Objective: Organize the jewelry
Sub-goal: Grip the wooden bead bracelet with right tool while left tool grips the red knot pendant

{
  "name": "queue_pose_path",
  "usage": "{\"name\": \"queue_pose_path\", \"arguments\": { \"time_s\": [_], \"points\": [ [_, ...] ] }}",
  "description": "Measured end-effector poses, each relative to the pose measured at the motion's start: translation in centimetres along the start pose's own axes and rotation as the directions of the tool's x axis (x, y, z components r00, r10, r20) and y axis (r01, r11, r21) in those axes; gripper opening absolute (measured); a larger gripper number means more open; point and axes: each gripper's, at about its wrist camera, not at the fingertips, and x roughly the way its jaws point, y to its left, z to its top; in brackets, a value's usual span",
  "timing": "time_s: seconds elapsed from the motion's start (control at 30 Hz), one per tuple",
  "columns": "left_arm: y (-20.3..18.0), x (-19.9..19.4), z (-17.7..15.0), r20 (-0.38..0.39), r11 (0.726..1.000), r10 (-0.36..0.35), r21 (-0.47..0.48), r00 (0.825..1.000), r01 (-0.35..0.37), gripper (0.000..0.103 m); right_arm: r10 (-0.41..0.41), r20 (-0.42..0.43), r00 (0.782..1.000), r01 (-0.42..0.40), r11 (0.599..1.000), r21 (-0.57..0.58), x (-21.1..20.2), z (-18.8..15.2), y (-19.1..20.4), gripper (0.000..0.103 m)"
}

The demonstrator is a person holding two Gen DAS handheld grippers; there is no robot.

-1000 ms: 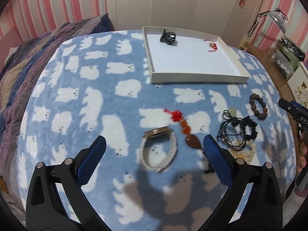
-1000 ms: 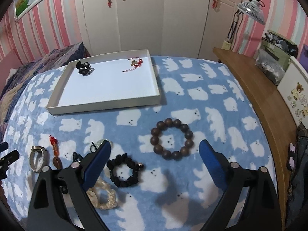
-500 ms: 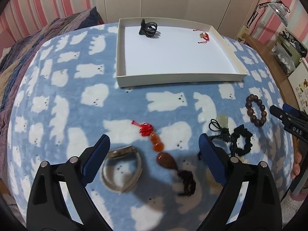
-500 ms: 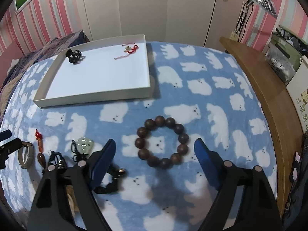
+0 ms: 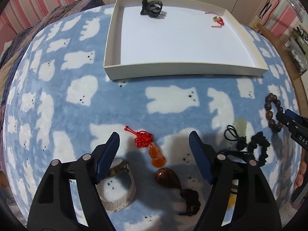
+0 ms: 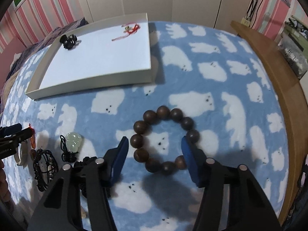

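The right gripper [image 6: 155, 156] is closing around the dark wooden bead bracelet [image 6: 164, 141], which lies flat on the polar-bear blanket [image 6: 192, 73] at about five o'clock from the white tray [image 6: 92, 79]; the pads flank it without pressing yet. Its beads look hard, round and slippery on a probably slack cord, so pinching one side of the ring should hold best. The left gripper [image 5: 154, 154] is also closing, over the red-knotted amber gourd pendant [image 5: 156, 156], untouched; its smooth stones look chip-prone, so the waist seems safest.

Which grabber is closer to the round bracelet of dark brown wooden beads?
Right. The right gripper straddles the bracelet of dark brown wooden beads, jaws closing; the left gripper hangs over the red-knotted orange pendant.
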Motion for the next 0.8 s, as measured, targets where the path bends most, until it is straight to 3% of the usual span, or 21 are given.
{"name": "queue_pose_path", "arguments": {
  "time_s": [0.13, 0.27, 0.37, 0.8],
  "points": [
    [0.4, 1.5, 0.2, -0.047, 1.000, -0.018, -0.016, 0.999, 0.017, 0.058, 0.005, -0.023, 1.000, -0.005, 1.000, 0.002, 1.0, 0.0, 0.3, 0.056],
    [0.8, 2.4, 0.6, -0.060, 0.999, -0.029, -0.022, 0.998, 0.028, 0.057, 0.003, -0.038, 0.999, -0.003, 1.000, 0.003, 1.7, 0.0, 0.6, 0.056],
    [0.6, 2.5, 0.8, -0.061, 1.000, -0.026, -0.017, 0.998, 0.025, 0.056, 0.010, -0.057, 0.998, -0.009, 1.000, 0.009, 2.4, 0.0, 0.6, 0.050],
    [1.0, 2.4, 0.1, -0.064, 1.000, 0.008, -0.020, 0.998, -0.009, 0.025, 0.009, -0.072, 0.997, -0.009, 1.000, -0.003, 3.3, 0.5, 1.1, 0.042]
  ]
}}
